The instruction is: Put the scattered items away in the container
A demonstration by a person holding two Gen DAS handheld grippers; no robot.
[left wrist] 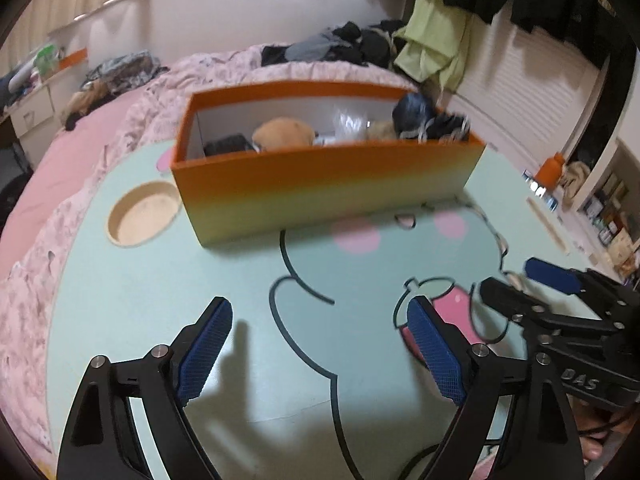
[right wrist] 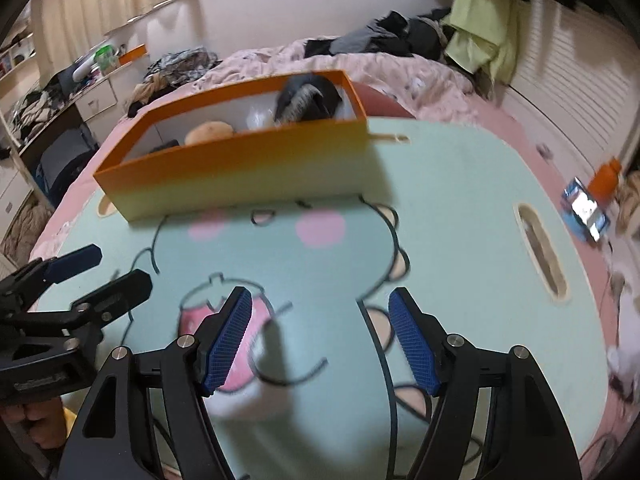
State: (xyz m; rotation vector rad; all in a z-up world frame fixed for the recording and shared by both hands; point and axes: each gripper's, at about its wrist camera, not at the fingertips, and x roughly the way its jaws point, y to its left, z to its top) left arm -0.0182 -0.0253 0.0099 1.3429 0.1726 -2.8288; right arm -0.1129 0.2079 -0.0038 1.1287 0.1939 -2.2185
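1. My left hand-held gripper is released, its blue pads spread wide with only bare tabletop between them; nothing is held.
2. My right hand-held gripper is also released, jaws apart over the strawberry drawing on the mint-green surface, and empty. From the left wrist camera I see it just to the right, low over the tabletop.
3. The container, an orange box fading to yellow at its base, stands on the far part of the tabletop, well ahead of both grippers.
4. Inside it I can make out a tan plush item near the middle, a dark flat object towards the left end, something clear and crinkly behind, and a dark bundle heaped at the right end, rising above the rim.
5. A round recess is cut into the tabletop just left of the box.
6. The tabletop sits on a bed with pink bedding; clothes are piled further back.
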